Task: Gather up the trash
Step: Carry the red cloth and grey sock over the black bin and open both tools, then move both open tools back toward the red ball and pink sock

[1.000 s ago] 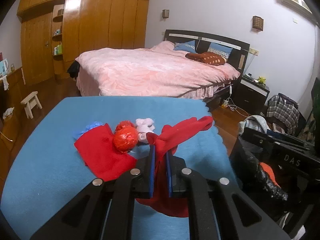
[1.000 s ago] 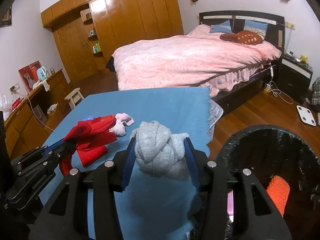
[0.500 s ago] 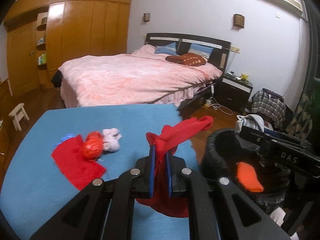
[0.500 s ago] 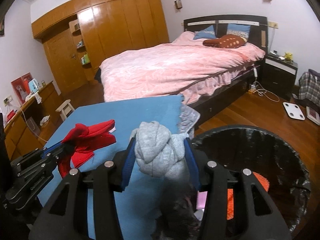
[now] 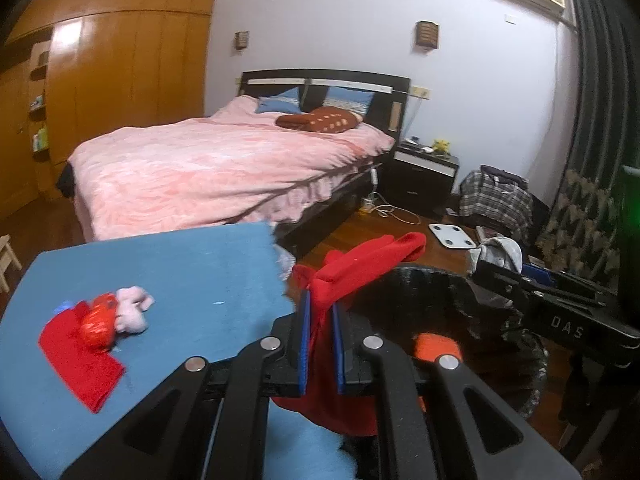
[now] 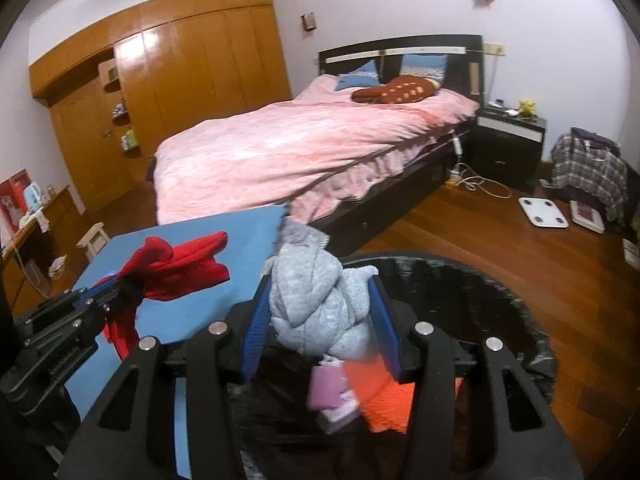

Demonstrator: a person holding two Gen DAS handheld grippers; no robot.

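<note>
My left gripper point(image 5: 320, 308) is shut on a red cloth point(image 5: 372, 260), which hangs over the near rim of a black-lined trash bin point(image 5: 500, 320). From the right wrist view the same left gripper point(image 6: 116, 284) holds the red cloth point(image 6: 180, 262) at the left. My right gripper point(image 6: 320, 284) is shut on a knotted grey cloth point(image 6: 316, 300) above the bin point(image 6: 500, 320). Orange and pink items point(image 6: 384, 400) lie inside the bin. On the blue table point(image 5: 180, 280) remain a flat red cloth point(image 5: 80, 364), a red crumpled ball point(image 5: 98, 320) and a pink wad point(image 5: 132, 312).
A bed with a pink cover point(image 5: 224, 168) stands behind the table. A black nightstand point(image 5: 424, 176), a white scale point(image 5: 452, 236) and a plaid bag point(image 5: 496, 200) sit on the wooden floor to the right. A wooden wardrobe point(image 6: 180, 80) lines the far wall.
Both grippers have swung right, off the blue table and over the black bin, still carrying the red cloth and the grey cloth. The bin's inside has come into view.
</note>
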